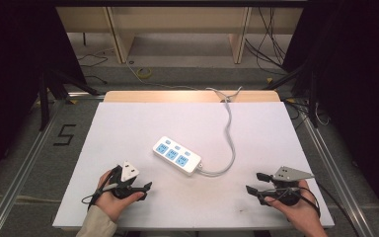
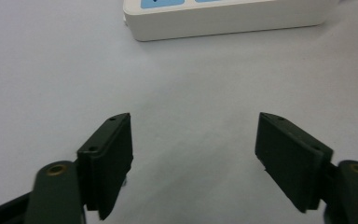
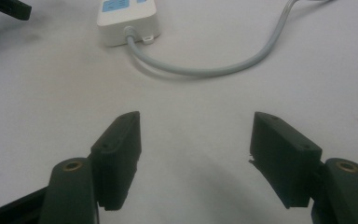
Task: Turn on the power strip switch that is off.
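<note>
A white power strip [image 1: 176, 155] with blue socket faces lies slantwise in the middle of the white table [image 1: 128, 128]. Its grey cable [image 1: 231, 138] loops off the right end and runs to the table's far edge. My left gripper [image 1: 147, 188] rests near the front left, held in a hand, jaws open and empty. The strip's side [image 2: 223, 21] lies ahead of it in the left gripper view. My right gripper [image 1: 255, 182] sits at the front right, also open and empty. The right gripper view has the strip's cable end [image 3: 128, 21] and the cable [image 3: 214, 70] ahead.
The table's far edge shows a wooden strip [image 1: 192, 96]. Metal rails [image 1: 24, 163] flank the table on both sides. Beyond it are loose cables [image 1: 143, 73] on the floor and wooden furniture legs [image 1: 121, 34].
</note>
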Motion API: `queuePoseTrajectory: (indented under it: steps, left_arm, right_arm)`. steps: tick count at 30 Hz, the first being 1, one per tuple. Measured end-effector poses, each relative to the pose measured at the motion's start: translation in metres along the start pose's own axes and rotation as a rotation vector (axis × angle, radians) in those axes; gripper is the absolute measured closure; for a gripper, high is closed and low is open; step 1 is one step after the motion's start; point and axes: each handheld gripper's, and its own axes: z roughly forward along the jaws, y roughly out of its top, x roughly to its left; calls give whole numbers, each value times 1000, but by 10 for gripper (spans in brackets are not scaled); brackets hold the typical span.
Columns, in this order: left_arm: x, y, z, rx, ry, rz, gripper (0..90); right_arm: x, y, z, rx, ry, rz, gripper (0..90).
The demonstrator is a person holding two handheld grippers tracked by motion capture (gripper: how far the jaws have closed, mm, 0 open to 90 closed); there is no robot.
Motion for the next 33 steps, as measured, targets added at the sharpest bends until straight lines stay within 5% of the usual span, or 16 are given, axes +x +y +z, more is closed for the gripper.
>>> queuePoseTrajectory:
  steps: [4,6,7,9,12,33]
  left_arm:
    - [1,0,-2,2,22,1,392]
    - [2,0,-4,9,33,9,573]
    - [2,0,-4,25,34,22,573]
    - [4,-2,-4,57,34,27,788]
    - [5,-1,-7,72,13,-6,894]
    - [6,14,-11,80,-6,-71,897]
  right_arm:
    - [0,0,0,-2,2,1,349]
    - [1,0,0,-3,4,-3,350]
    - [1,0,0,-3,4,-3,350]
    - [1,0,0,0,6,-2,350]
    - [2,1,0,0,9,-5,349]
    - [4,2,1,-3,10,-9,349]
